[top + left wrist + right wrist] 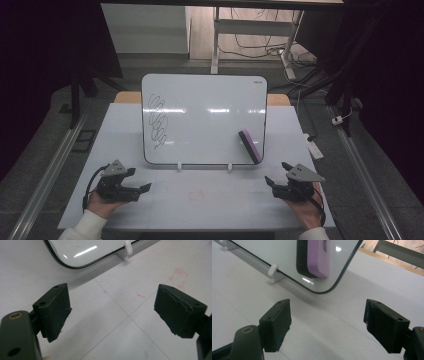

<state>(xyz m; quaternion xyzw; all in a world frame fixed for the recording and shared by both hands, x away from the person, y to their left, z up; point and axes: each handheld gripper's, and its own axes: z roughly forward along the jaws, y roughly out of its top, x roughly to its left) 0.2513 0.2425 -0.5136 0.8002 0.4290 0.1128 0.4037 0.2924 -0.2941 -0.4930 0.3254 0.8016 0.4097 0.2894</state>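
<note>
A whiteboard (205, 117) leans upright on two small white feet (179, 166) at the middle of the white table (200, 200). A black scribble (158, 121) runs down its left side. A purple eraser (250, 146) with a black felt face clings to its lower right corner. My left gripper (139, 180) rests open near the table's front left, nothing between its jaws. My right gripper (277, 173) stands open at the front right, just below the eraser (314, 257). The board's lower left corner (75, 255) lies ahead of my left gripper (112, 312); my right gripper (327, 322) is empty.
Faint red marks (178, 277) stain the table in front of the board. Metal rails (47, 175) run along both sides of the table on the floor. Table legs and loose cables (260, 47) lie beyond the far edge. A white power strip (314, 147) lies off the table's right edge.
</note>
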